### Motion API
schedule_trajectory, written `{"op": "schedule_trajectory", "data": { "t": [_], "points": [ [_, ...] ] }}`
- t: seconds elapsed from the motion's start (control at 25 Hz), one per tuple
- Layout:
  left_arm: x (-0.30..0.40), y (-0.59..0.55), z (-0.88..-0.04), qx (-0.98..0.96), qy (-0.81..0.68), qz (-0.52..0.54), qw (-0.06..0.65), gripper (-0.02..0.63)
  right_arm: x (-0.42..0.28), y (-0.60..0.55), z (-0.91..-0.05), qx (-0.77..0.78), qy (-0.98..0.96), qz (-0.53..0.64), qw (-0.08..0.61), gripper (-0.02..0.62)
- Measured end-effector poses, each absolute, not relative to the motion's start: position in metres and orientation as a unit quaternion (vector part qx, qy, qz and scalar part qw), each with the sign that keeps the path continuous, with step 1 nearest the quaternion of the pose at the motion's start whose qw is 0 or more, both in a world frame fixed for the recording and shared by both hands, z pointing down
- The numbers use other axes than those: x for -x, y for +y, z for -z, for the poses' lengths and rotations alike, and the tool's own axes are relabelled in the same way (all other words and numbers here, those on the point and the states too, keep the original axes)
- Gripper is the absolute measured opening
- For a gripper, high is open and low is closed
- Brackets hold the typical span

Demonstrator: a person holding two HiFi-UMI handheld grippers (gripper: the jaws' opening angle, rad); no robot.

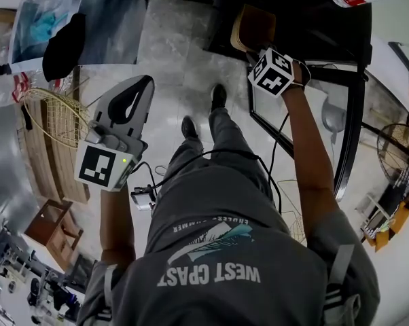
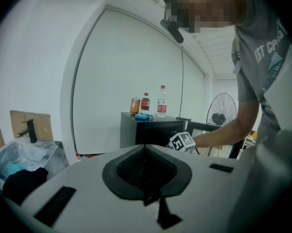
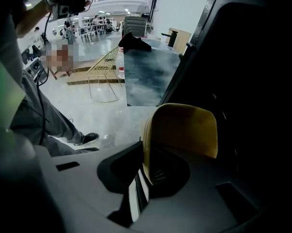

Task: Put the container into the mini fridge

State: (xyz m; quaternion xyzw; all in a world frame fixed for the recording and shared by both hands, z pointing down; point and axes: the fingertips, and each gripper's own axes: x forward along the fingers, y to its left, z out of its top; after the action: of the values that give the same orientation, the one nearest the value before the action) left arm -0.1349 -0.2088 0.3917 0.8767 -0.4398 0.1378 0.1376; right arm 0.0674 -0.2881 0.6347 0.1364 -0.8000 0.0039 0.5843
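Note:
A tan-yellow container (image 3: 182, 130) hangs by its rim between the jaws of my right gripper (image 3: 145, 165), which is shut on it. The container is at the dark opening of the black mini fridge (image 3: 252, 81). In the head view the container (image 1: 253, 27) sits just inside the fridge's dark interior (image 1: 306, 26), beyond my right gripper (image 1: 259, 51). My left gripper (image 1: 132, 105) is held out to the left over the floor, away from the fridge. In the left gripper view my left gripper (image 2: 145, 171) is shut with nothing in it, and the fridge (image 2: 153, 129) stands ahead.
The fridge's glass door (image 1: 350, 134) stands open on the right. Bottles (image 2: 161, 102) and a can (image 2: 135, 105) stand on top of the fridge. A wire basket (image 1: 51, 117) and wooden pieces (image 1: 51, 226) lie at the left. A fan (image 2: 222, 111) stands behind.

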Motion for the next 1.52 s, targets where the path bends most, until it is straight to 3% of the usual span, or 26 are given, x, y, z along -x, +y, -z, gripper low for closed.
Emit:
{"op": "schedule_trajectory", "data": {
  "t": [1.52],
  "points": [
    [0.14, -0.212, -0.45, -0.856, -0.45, -0.164, 0.195, 0.017, -0.074, -0.351, -0.734, -0.171, -0.77, 0.034, 0.614, 0.066]
  ]
}}
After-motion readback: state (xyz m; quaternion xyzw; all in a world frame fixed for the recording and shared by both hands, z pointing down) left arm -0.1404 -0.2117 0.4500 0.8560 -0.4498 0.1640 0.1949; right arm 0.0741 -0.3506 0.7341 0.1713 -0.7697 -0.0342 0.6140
